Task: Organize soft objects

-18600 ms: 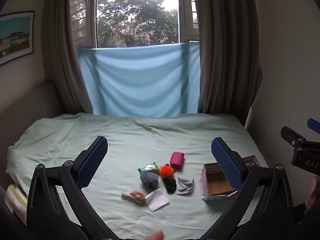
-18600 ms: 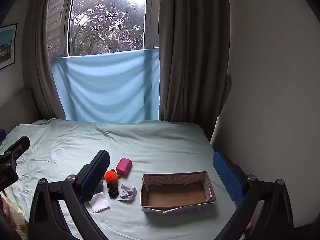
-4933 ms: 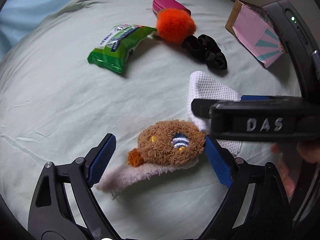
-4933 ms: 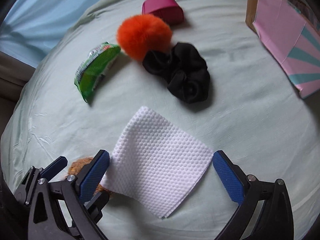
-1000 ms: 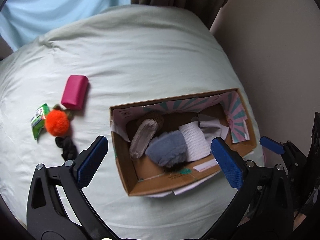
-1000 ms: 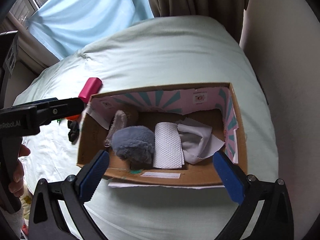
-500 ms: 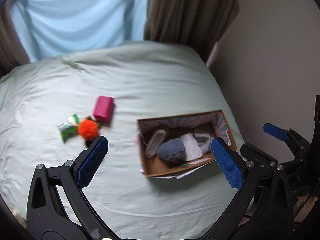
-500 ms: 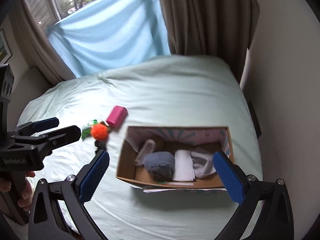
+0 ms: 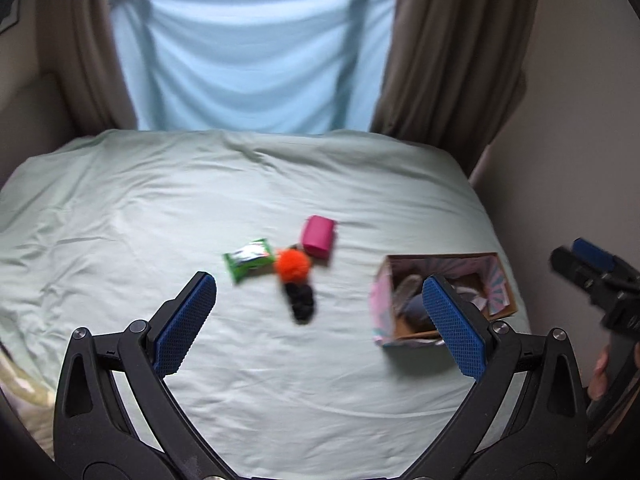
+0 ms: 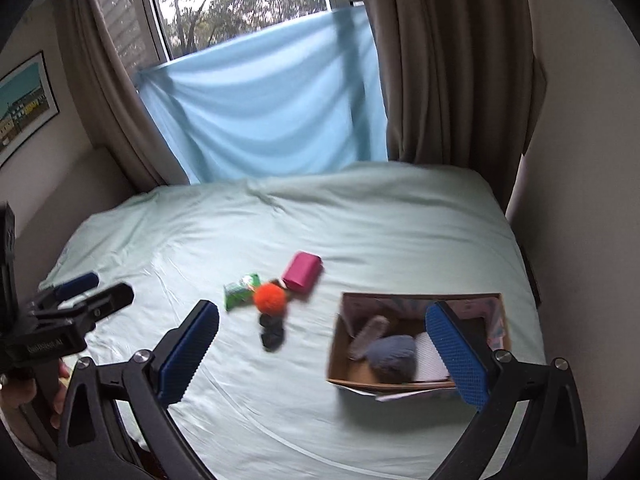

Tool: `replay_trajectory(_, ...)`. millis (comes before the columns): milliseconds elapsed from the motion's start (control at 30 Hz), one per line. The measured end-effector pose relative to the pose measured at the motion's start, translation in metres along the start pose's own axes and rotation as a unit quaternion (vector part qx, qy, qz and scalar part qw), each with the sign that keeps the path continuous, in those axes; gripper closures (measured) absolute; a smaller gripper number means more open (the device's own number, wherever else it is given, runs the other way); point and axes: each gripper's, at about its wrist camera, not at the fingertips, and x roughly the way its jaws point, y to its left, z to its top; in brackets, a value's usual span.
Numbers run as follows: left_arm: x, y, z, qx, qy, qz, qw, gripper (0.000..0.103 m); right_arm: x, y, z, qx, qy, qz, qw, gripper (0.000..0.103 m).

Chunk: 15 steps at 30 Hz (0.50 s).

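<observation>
A cardboard box (image 9: 378, 308) (image 10: 336, 356) with a pink patterned outside sits on the bed at the right. It holds a grey fluffy item (image 10: 394, 356), a brown plush (image 10: 368, 336) and a white cloth (image 10: 430, 358). On the sheet to its left lie an orange pompom (image 9: 293, 265) (image 10: 270, 298), a black scrunchie (image 9: 300, 304) (image 10: 273, 330), a green packet (image 9: 248, 258) (image 10: 239, 290) and a pink pouch (image 9: 318, 235) (image 10: 302, 271). My left gripper (image 9: 320, 324) is open and empty, high above the bed. My right gripper (image 10: 322, 352) is open and empty, also high.
The pale green bed (image 9: 200, 200) fills the room between a wall (image 9: 580, 120) on the right and a blue cloth (image 10: 264, 112) under the window behind. Brown curtains (image 10: 440, 60) hang at both sides. A framed picture (image 10: 24, 100) hangs on the left wall.
Both grippers have risen and pulled back from the box, tilting up toward the window. The box and loose items look smaller and farther. Nothing on the bed moved.
</observation>
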Motion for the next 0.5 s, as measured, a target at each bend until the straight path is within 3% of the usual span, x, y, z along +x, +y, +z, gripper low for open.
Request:
replay_trajectory(200, -0.02, 0.06, -0.015, 0.002, -0.008, 0.001, 1.0, 0.0, -0.003, 0.055, -0.008, -0.008, -0.017, -0.007, 1.0, 0.0)
replay_trajectory(500, -0.012, 0.129, -0.002, 0.016, -0.014, -0.021, 0.9996, 0.0, 0.023, 0.113, -0.01, 0.002, -0.015, -0.017, 1.0, 0.0)
